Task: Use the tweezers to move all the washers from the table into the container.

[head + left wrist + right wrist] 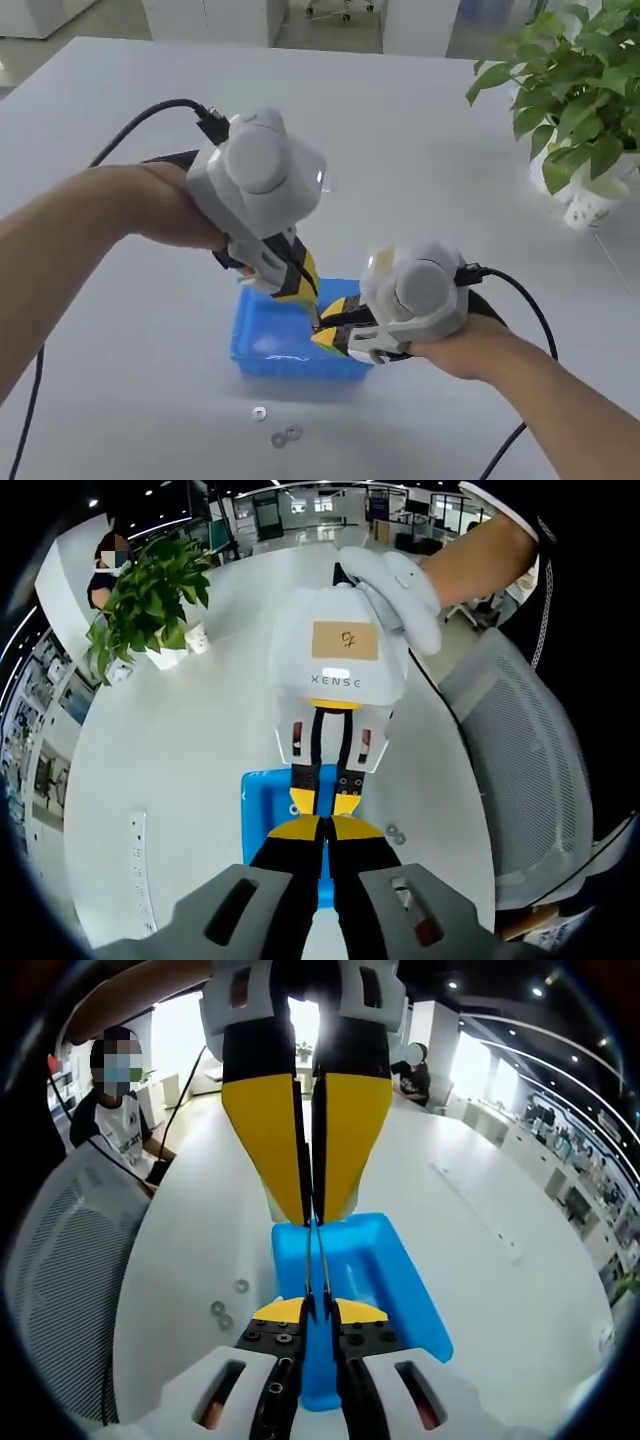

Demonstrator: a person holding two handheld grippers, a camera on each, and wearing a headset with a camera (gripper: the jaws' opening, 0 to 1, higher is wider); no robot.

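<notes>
The blue container (296, 364) sits on the white table, with three washers (278, 438) lying just in front of it. Over the container the two grippers meet tip to tip. My left gripper (298, 287) comes down from the upper left and is shut on the thin metal tweezers (311, 1250). My right gripper (331, 337) reaches in from the right, and its jaws are also shut on the tweezers. The right gripper view has my right gripper (310, 1310) at the bottom, the container (392, 1272) beneath and the washers (224, 1310) to its left. My left gripper (326, 828) faces the container (258, 798).
A potted plant (582, 95) stands at the table's far right. Cables trail from both grippers across the table. A mesh chair (70, 1250) and a seated person (115, 1110) are off the table's near side. The table (420, 130) beyond the container is bare.
</notes>
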